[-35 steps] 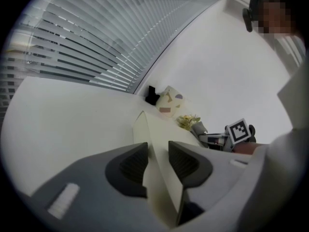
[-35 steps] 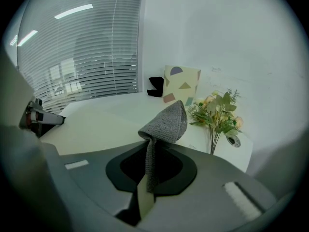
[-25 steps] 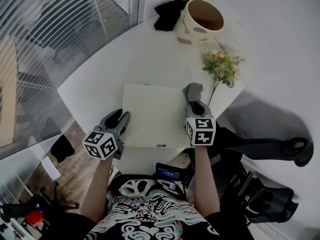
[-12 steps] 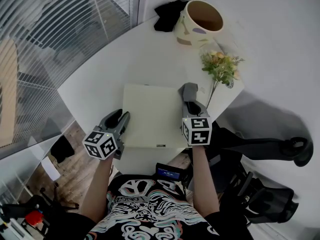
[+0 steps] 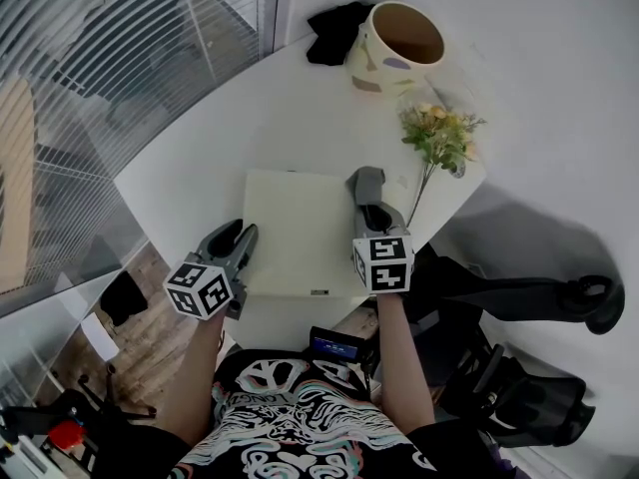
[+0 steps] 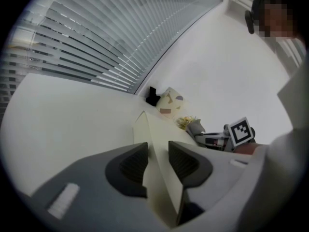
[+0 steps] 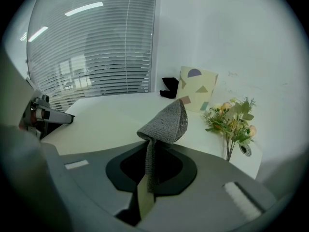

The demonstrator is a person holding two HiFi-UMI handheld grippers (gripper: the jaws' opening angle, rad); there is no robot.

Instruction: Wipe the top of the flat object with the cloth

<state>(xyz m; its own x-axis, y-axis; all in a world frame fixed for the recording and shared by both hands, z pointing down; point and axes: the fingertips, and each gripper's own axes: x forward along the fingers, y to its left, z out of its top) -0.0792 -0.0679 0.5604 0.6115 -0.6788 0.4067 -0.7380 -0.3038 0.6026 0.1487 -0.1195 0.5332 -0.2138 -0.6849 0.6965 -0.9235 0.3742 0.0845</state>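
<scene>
Item: my left gripper (image 5: 237, 239), fingers clamped on flat board (image 5: 300, 230); right gripper (image 5: 371, 210), fingers pinching cloth (image 5: 365, 182). Risk, I judge: hard strokes pull the board loose.

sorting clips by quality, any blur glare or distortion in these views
Head view: even light, sharp, blinds bend slightly. Left gripper view: heavy fisheye, dark corners, flat object stretched into a wedge. Right gripper view: fisheye too, lamp reflections on the window, cloth sharp.
</scene>
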